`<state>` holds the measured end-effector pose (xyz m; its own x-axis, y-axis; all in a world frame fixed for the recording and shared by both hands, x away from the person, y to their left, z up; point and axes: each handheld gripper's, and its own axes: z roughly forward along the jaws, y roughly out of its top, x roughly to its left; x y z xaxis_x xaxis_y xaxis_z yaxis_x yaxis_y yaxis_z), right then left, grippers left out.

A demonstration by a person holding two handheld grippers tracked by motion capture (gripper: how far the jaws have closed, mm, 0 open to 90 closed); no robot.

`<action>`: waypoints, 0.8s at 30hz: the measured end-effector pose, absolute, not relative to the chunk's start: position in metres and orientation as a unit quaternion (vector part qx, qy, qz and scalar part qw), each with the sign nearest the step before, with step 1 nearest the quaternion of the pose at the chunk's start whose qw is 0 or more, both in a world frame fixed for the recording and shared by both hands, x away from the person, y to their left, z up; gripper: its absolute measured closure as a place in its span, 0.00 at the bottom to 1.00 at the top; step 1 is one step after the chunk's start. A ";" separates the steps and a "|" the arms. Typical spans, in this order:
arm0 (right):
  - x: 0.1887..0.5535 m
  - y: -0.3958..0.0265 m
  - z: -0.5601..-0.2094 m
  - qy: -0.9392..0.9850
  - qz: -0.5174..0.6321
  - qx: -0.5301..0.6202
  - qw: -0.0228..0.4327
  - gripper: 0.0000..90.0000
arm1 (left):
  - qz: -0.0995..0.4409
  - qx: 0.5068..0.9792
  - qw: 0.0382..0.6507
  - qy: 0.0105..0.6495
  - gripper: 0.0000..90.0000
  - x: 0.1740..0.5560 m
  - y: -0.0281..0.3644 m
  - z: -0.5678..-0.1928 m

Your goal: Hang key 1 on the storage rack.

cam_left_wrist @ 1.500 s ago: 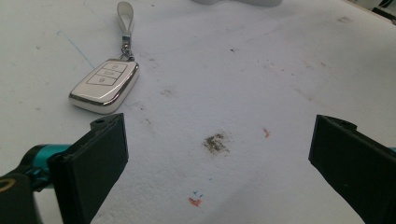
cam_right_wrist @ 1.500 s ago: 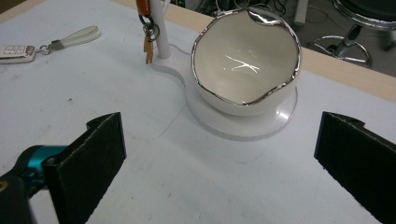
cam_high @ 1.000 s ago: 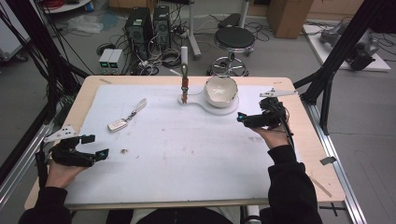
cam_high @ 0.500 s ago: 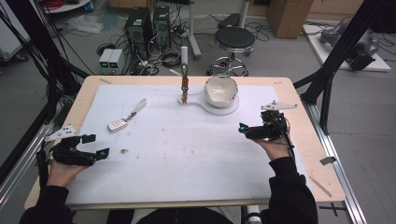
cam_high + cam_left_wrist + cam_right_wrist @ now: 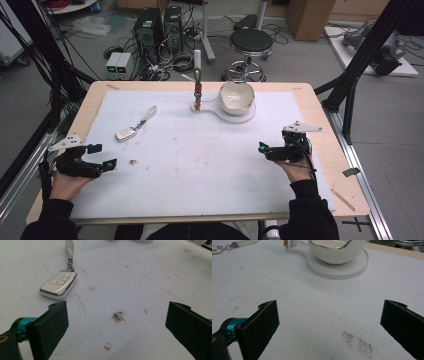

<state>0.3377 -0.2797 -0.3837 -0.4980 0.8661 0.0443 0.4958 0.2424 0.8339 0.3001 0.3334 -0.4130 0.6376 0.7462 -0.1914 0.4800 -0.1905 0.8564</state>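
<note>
The counter (image 5: 310,107), a pale wooden top, carries a white mat (image 5: 200,165) that covers most of it and gives a plain working surface for the small things laid on it. At the far middle of the mat sits a white base plate (image 5: 245,116) holding a white bowl (image 5: 236,97) with a dark scalloped rim, and just left of the bowl a slim upright post (image 5: 198,95) rises from the same plate; it looks meant for hanging something by a loop. At the near right, the right hand-held gripper (image 5: 263,148) hovers low over bare mat with its jaws spread wide and nothing between them, pointed toward the bowl, which lies well ahead of it. At the near left, the left hand-held gripper (image 5: 101,156) likewise stands wide open and empty, angled toward the car key fob (image 5: 58,284), which lies flat on the mat at the far left with its light strap (image 5: 69,245) trailing away toward the post. The fob is near the left jaws but apart from them, so the open stance reads as readiness to close on it. A small dark smudge (image 5: 118,316) marks the mat between the jaws.
</note>
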 end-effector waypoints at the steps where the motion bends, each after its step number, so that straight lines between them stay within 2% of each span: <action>1: 0.337 -0.280 -0.385 0.756 0.420 0.452 0.218 0.01 | 0.135 0.760 0.491 0.403 0.06 0.300 0.333 -0.413; 13: 0.329 -0.282 -0.412 0.762 0.408 0.457 0.208 0.01 | 0.133 0.764 0.486 0.403 0.06 0.300 0.332 -0.414; 24: 0.327 -0.281 -0.418 0.765 0.401 0.456 0.212 0.01 | 0.133 0.766 0.484 0.401 0.06 0.300 0.331 -0.414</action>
<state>0.3265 -0.2810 -0.4183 -0.4936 0.8687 0.0412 0.5281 0.2617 0.8079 0.3002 0.3306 -0.4142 0.6427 0.7436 -0.1843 0.4856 -0.2093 0.8487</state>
